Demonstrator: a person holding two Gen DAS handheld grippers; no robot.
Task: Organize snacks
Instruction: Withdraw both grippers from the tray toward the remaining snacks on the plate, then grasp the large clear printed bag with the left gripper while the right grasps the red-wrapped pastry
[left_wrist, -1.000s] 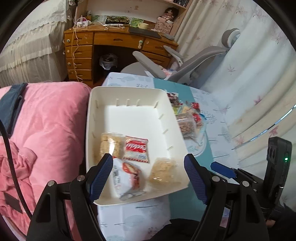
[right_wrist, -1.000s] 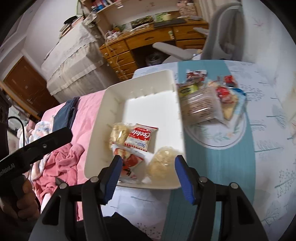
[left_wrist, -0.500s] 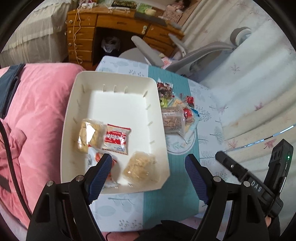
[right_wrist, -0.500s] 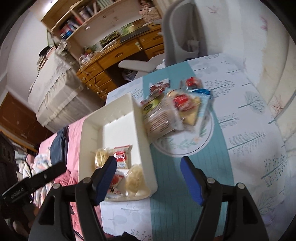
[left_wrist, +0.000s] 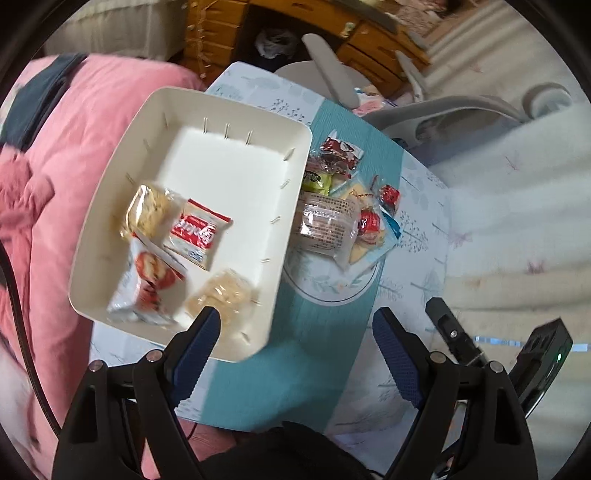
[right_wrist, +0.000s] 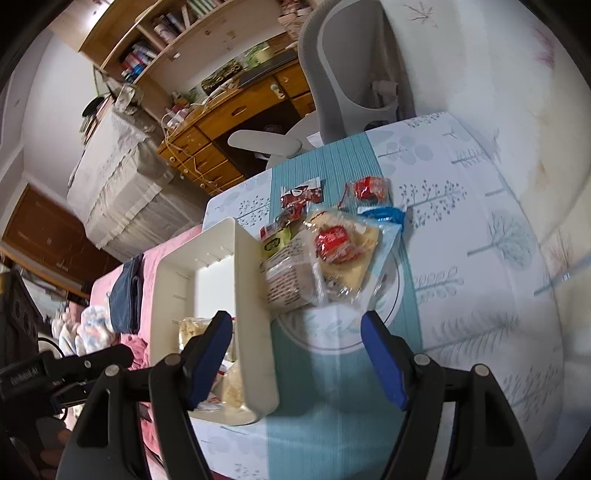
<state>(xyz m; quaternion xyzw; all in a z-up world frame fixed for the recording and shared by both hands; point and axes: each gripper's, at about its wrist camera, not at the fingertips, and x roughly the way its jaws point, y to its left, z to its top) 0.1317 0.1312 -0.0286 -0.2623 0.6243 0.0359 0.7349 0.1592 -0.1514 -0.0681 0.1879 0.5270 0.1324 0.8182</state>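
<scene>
A white bin (left_wrist: 236, 155) (right_wrist: 255, 295) sits on the table's left side and holds several snack packets, among them a red cookie pack (left_wrist: 197, 232) and a clear cracker bag (left_wrist: 221, 295). A pile of snacks (left_wrist: 332, 225) (right_wrist: 325, 258) lies on a round plate (left_wrist: 332, 291) (right_wrist: 369, 332) to the bin's right. My left gripper (left_wrist: 295, 332) is open and empty, above the bin's near right corner. My right gripper (right_wrist: 297, 336) is open and empty, just short of the snack pile.
A pink blanket (left_wrist: 74, 166) lies left of the table. A grey office chair (right_wrist: 343, 74) and a wooden desk (right_wrist: 229, 110) stand beyond the table's far edge. The table carries a teal runner (left_wrist: 295, 376) and a tree-print cloth (right_wrist: 480, 258).
Both grippers have swung right, from over the bin toward the plate. The bin has slid left in both views. Both jaws stay open and nothing was picked up.
</scene>
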